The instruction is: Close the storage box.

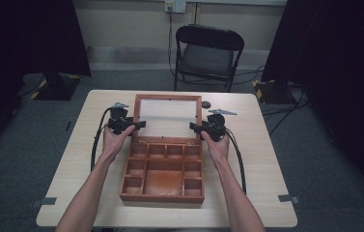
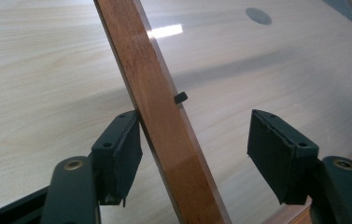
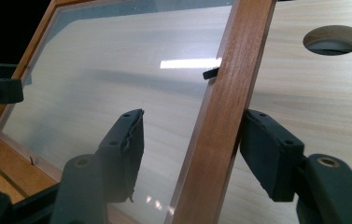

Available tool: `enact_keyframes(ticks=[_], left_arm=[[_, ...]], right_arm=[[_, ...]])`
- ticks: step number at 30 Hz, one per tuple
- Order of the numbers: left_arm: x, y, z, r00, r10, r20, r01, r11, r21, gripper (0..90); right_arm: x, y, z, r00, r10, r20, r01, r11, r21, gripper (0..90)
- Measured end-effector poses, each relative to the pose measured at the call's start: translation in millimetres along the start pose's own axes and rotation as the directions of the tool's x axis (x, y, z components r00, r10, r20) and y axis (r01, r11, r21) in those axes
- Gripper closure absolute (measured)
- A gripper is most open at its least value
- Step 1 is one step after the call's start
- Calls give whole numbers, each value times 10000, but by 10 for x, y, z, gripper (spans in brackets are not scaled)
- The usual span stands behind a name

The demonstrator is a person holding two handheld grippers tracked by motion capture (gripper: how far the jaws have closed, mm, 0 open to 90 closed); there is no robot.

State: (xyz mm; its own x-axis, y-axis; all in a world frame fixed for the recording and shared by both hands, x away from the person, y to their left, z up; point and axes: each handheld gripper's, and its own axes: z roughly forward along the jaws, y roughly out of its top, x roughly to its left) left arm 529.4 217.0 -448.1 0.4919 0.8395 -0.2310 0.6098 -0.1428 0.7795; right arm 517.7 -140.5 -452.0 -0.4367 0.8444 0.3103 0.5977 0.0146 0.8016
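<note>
High view: wooden box (image 1: 162, 174) mid-table (image 1: 261, 159), long axis toward the chair (image 1: 207, 53), glass lid (image 1: 168, 117) swung open at the far end.

Left gripper view: left gripper (image 2: 194, 154) spread wide astride the lid's side rail, one pad touching wood.

Right gripper view: right gripper (image 3: 190, 149) likewise parted astride the opposite rail, unclamped.

Raised glass lid (image 1: 169, 118) walls off table (image 1: 261, 159) behind box (image 1: 162, 171); both table sides free.
</note>
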Motion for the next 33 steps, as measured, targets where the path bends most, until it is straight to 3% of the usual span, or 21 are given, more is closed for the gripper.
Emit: enact_keyframes(ticks=[6, 8, 10, 11, 15, 24, 26, 28, 29, 31, 32, 33], left_arm=[[-19, 25, -57, 9999, 78, -96, -80, 9998, -164, 384], [-60, 44, -67, 9982, 484, -363, -487, 9988, -54, 383], [-73, 65, -62, 9982, 437, -416, -433, 9990, 104, 358], [-45, 60, -67, 9996, 182, -235, -184, 9998, -52, 361], [-26, 51, -83, 10000, -47, -79, 44, 9993, -377, 388], [-72, 88, -171, 9993, 294, -241, -307, 9979, -576, 390], [-93, 99, -166, 9993, 144, -332, -164, 9979, -620, 387], [-116, 105, -152, 9986, 279, -442, -304, 9979, -571, 358], [-85, 109, -165, 10000, -30, -82, 25, 9978, -660, 359], [-76, 114, -174, 10000, -97, 9, 98, 9974, -716, 364], [-89, 117, -176, 9998, 89, -158, -99, 9977, -671, 372], [-104, 133, -182, 9999, -44, -152, 33, 9974, -725, 373]], right_arm=[[25, 26, -37, 9999, -103, 3, 104, 9999, -124, 416], [36, 35, -43, 9999, -143, 30, 143, 9997, -180, 420], [46, 36, -32, 10000, 56, 83, -53, 9995, -296, 418], [55, 41, -22, 9998, -60, 184, 65, 9996, -258, 424], [60, 69, -27, 9999, 3, 118, 2, 9992, -394, 432], [127, 130, -69, 9995, -287, 141, 294, 9979, -570, 424], [134, 135, -80, 9993, -341, 118, 348, 9974, -630, 422], [151, 138, -80, 9993, -332, 194, 343, 9976, -601, 412], [157, 136, -84, 9992, -316, 236, 330, 9975, -619, 411], [154, 137, -87, 9992, -363, 178, 374, 9972, -652, 413], [152, 142, -89, 9993, -345, 139, 353, 9971, -668, 413], [165, 157, -96, 9990, -420, 167, 431, 9967, -684, 412]])
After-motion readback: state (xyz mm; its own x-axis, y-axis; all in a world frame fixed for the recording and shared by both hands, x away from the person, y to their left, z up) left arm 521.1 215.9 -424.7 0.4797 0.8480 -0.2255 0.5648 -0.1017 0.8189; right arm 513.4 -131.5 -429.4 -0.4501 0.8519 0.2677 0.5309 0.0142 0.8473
